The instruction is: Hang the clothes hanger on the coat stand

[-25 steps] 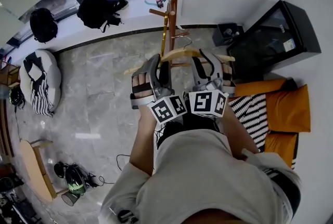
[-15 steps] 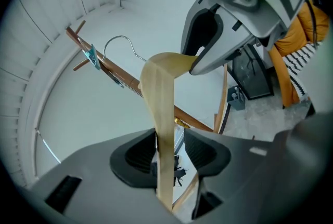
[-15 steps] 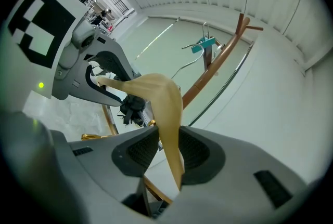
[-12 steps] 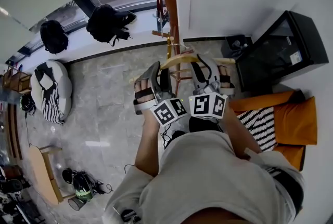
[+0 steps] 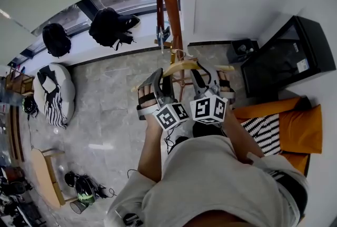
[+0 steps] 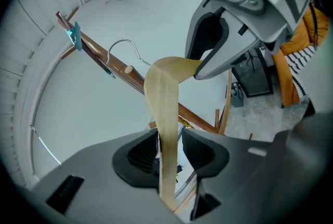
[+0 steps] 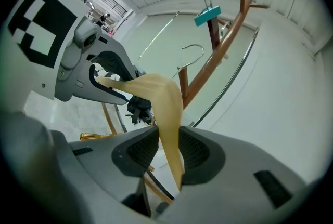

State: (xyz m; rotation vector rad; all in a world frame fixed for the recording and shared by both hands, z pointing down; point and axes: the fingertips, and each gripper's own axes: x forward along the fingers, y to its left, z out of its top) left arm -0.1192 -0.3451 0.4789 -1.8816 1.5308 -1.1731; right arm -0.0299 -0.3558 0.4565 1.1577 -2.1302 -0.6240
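Observation:
A pale wooden hanger (image 5: 181,66) with a metal hook (image 5: 179,52) is held up in front of the brown coat stand (image 5: 169,5). My right gripper (image 5: 204,79) is shut on the hanger's right arm (image 7: 169,114), both pads pressing it. My left gripper (image 5: 158,82) has the left arm (image 6: 165,124) between its jaws. Those jaws have just been closing, and a thin gap still shows beside one pad. In the left gripper view the hook (image 6: 125,47) sits close above the stand's slanted pole (image 6: 104,59). The right gripper view shows the hook (image 7: 195,51) just left of the pole (image 7: 221,49).
A teal clip (image 7: 207,15) hangs on the stand. A black cabinet (image 5: 284,57) and an orange sofa (image 5: 297,128) with a striped cushion are at the right. Backpacks (image 5: 110,23) lie on the window ledge, and a beanbag (image 5: 52,94) sits at the left on the marble floor.
Both grippers have carried the hanger closer to the coat stand and slightly down. The stand's pole now fills more of the head view, with the hook close to it.

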